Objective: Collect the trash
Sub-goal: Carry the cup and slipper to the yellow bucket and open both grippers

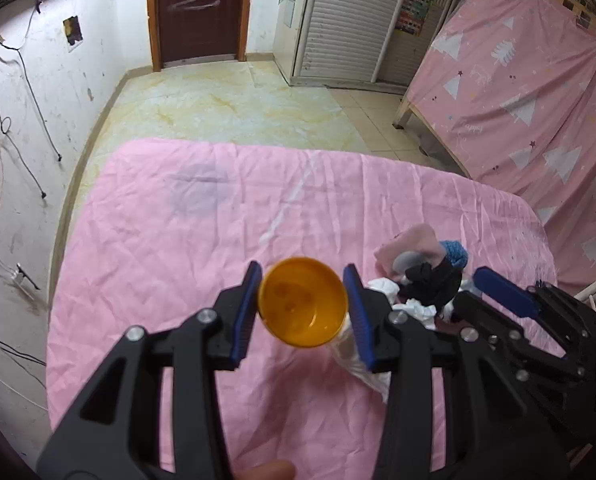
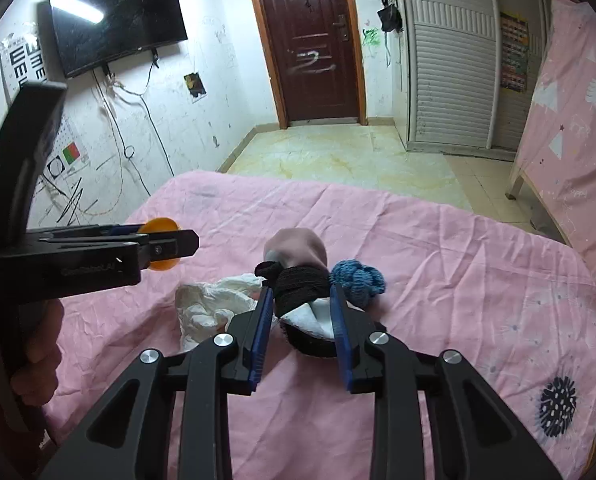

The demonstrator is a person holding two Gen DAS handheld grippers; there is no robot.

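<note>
My left gripper (image 1: 303, 276) is shut on an orange round plastic cup (image 1: 302, 304), seen end on above the pink bed sheet (image 1: 178, 248); a bit of clear plastic (image 1: 362, 364) trails under it. In the right wrist view that gripper (image 2: 170, 240) hangs at the left with the orange cup (image 2: 160, 224). My right gripper (image 2: 300, 300) is shut on a black cloth bundle (image 2: 298, 280) with a white piece (image 2: 314, 316) in it. A pink sock (image 2: 298, 244), a blue knit piece (image 2: 358, 280) and crumpled white tissue (image 2: 210, 300) lie against the bundle.
The bed sheet (image 2: 438, 248) ends at a tiled floor (image 2: 338, 152) with a dark door (image 2: 310, 40) beyond. A television (image 2: 114, 20) and loose cables hang on the left wall. A wardrobe (image 2: 450, 60) and a pink-curtained bed (image 2: 570, 140) stand on the right. A hand (image 2: 38, 360) holds the left gripper.
</note>
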